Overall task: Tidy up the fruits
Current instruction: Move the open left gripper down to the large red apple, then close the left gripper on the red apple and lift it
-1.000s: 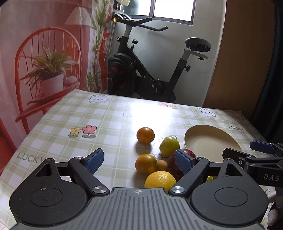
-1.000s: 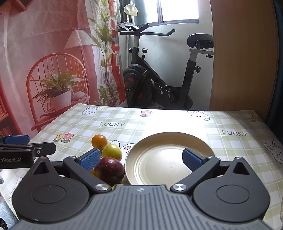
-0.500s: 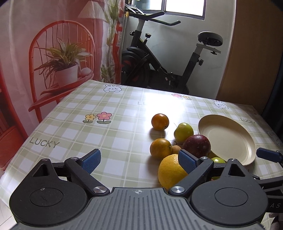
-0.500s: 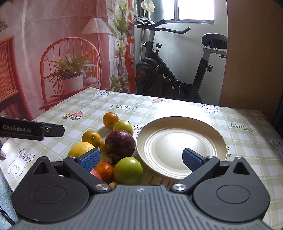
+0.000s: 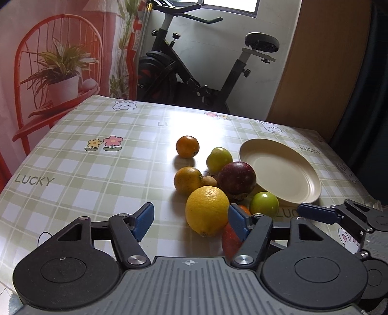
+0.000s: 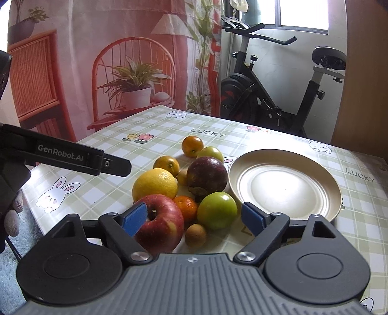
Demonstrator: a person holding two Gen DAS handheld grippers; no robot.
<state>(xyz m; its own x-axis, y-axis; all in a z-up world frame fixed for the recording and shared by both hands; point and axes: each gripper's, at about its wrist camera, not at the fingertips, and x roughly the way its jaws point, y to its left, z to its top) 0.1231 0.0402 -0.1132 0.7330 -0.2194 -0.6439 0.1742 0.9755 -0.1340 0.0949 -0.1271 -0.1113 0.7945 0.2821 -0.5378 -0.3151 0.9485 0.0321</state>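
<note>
While closing in on fruit piled left of the plate (image 6: 286, 155): left gripper (image 5: 191, 221) narrowing, lemon (image 5: 207, 210) between unpressed pads; right gripper (image 6: 194, 218) narrowing, red apple (image 6: 161, 224) and green apple (image 6: 217, 209) between, ungripped.

We are looking into a room of a home. Behind the bench (image 5: 72, 155), covered in a checked cloth printed with bunnies, flowers and "LUCKY", an exercise bike (image 6: 271, 92) stands at upper right under a bright window (image 6: 303, 14). A printed backdrop (image 6: 109, 60) showing a red chair and potted plant fills the upper left. Fruit (image 6: 206, 177) and a plate (image 6: 283, 181) lie on the bench.
</note>
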